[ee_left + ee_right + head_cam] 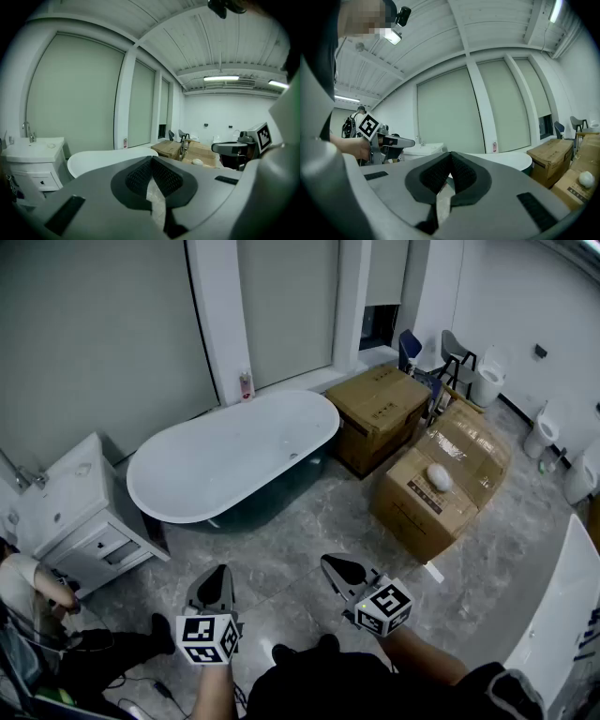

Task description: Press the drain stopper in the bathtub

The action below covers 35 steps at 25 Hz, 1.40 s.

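Left hand-held gripper (220,573) and right hand-held gripper (331,564): both closed, empty. Bathtub (225,460) is well ahead across the floor; stopper too small to spot. Step close, locate it, press straight down with one closed tip.

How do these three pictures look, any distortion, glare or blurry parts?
Head view: evenly lit, sharp, edges bowed; the bathtub shows no glare. Left gripper view: heavy fisheye, black corners, left gripper close and soft. Right gripper view: same fisheye, ceiling lamp flares.
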### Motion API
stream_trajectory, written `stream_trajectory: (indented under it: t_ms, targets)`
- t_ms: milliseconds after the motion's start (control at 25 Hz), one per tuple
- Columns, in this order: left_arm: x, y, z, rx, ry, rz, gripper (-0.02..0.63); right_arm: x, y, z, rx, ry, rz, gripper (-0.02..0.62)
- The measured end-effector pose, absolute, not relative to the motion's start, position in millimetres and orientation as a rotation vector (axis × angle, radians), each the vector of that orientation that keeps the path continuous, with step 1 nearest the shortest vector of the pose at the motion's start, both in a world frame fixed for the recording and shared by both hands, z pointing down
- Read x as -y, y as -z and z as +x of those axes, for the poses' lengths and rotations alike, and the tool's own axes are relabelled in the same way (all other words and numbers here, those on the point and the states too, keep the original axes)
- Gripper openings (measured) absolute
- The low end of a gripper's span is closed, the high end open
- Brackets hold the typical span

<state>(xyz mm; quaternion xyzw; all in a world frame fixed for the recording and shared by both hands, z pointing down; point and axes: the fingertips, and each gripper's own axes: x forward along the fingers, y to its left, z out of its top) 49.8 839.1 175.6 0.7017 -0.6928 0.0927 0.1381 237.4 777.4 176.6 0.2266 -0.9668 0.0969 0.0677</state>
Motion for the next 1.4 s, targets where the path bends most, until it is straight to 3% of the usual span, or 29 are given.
stream_trajectory:
  t_ms: [440, 1080, 1400]
  targets:
    - [-797, -198, 67, 1.944, -0.254, 2.044, 0.012, -759, -193, 229, 2.899, -0.307, 0.635, 0.012]
    - [-747, -186, 154, 1.888, -0.333, 2.139, 0.012, -720, -202, 337, 2.903, -0.426, 0.777, 0.014]
    - [-711, -192, 151, 1.892, -0.331, 2.141, 0.012, -680, -201, 346, 2.899, -0.423, 0.836, 0.014]
